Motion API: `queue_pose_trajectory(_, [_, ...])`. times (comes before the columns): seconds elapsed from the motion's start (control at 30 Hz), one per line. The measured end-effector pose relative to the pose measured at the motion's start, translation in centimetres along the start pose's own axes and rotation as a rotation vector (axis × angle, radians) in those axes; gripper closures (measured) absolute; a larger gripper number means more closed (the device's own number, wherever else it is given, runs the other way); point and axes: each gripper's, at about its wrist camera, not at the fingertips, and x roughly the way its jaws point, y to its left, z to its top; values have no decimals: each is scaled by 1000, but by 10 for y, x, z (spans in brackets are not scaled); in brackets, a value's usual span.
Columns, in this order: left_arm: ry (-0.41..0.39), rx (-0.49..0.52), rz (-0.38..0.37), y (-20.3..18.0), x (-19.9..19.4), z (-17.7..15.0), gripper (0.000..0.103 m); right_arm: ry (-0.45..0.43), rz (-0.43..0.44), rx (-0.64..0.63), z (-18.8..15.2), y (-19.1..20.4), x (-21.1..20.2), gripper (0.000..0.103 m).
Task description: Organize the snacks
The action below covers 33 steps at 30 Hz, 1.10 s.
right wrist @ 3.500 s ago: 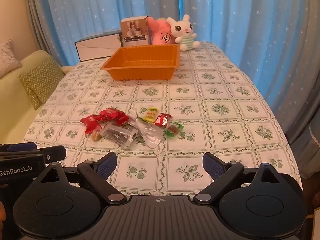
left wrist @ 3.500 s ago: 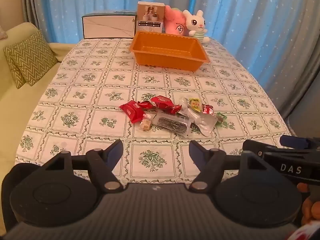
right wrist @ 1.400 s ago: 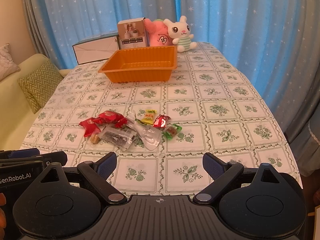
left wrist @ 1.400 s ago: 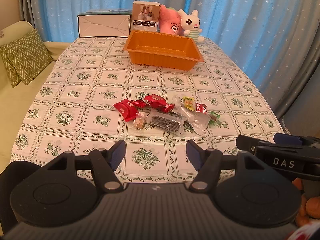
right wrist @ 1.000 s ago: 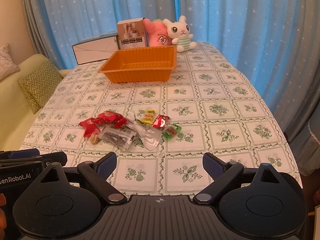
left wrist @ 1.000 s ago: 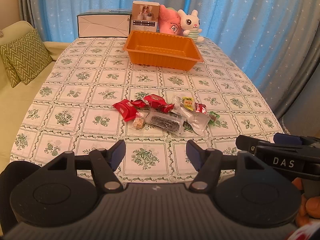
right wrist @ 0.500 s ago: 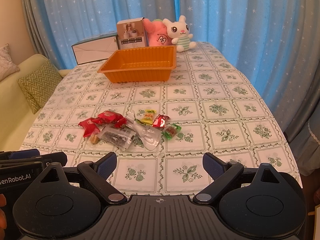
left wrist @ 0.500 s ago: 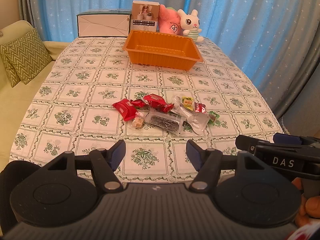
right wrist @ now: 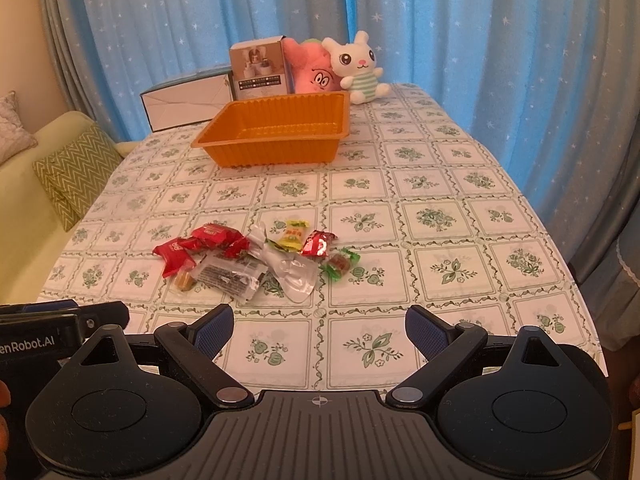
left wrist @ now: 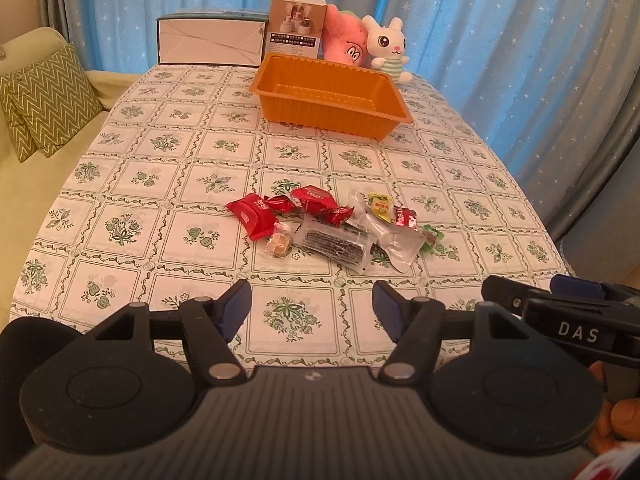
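I judge nothing is sorted yet: the orange tray [left wrist: 328,98] sits bare at twelve o'clock, the snack pile [left wrist: 332,226] mid-table below it. My left gripper [left wrist: 312,312] and right gripper [right wrist: 319,330] hover spread, holding nothing. Next I'd reach forward for one wrapper.

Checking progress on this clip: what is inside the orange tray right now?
The orange tray shows only its bare ribbed floor in both views; no snacks are in it. Its near wall hides a strip of the floor. The snack pile lies on the tablecloth.
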Motion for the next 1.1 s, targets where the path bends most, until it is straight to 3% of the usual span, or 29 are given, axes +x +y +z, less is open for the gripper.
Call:
queue_pose_trajectory(0.43, [64, 88, -2, 29, 78, 11, 62, 3, 54, -2, 3, -4, 51, 10])
queue_pose_trajectory(0.57, [80, 156, -15, 27, 101, 17, 63, 28, 80, -16, 4, -2, 74, 29])
queue_pose_trajectory(0.83, [99, 261, -33, 26, 141, 25, 72, 54, 117, -58, 6, 3, 108, 30])
queue_pose_trajectory(1.1, [101, 304, -40, 28, 159, 23, 82, 52, 137, -119, 9, 13, 126, 30])
